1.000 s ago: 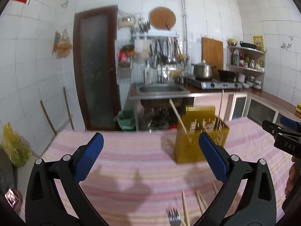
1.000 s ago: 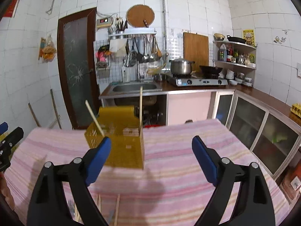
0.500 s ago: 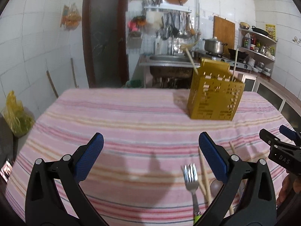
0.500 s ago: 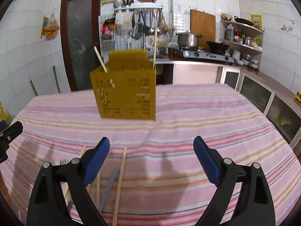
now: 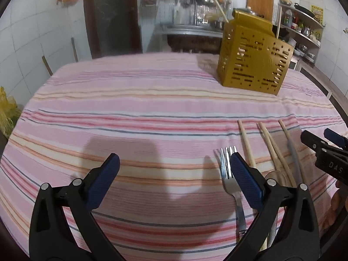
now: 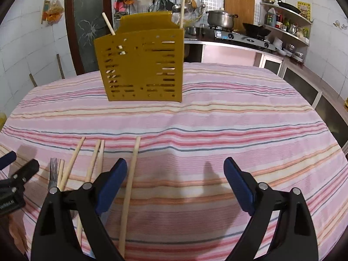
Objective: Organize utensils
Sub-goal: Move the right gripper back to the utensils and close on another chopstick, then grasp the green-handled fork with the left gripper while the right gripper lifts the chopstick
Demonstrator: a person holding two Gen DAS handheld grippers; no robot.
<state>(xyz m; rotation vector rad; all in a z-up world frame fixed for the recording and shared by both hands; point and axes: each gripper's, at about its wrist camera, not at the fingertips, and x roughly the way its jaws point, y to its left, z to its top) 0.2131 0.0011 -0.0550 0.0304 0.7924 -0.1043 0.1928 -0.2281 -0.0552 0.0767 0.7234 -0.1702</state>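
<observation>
A yellow slotted utensil holder (image 5: 253,63) (image 6: 141,65) stands on the striped tablecloth with two chopsticks sticking out of it. A fork (image 5: 229,180) (image 6: 53,171), several wooden chopsticks (image 5: 269,148) (image 6: 130,187) and a grey knife (image 5: 294,158) lie flat near the front edge. My left gripper (image 5: 174,174) is open and empty, low over the cloth; its right finger overlaps the fork. My right gripper (image 6: 174,180) is open and empty; its left finger sits between chopsticks. Each gripper shows at the edge of the other's view.
The pink striped tablecloth (image 5: 130,108) (image 6: 239,119) covers the table. Behind it are a sink counter (image 5: 189,30), a stove with a pot (image 6: 221,19), shelves (image 6: 287,15) and a dark door (image 5: 111,15).
Both grippers have tilted downward and dropped toward the table. The holder has moved up in the views, and the fork, chopsticks and knife have come fully into view between and beside the fingers.
</observation>
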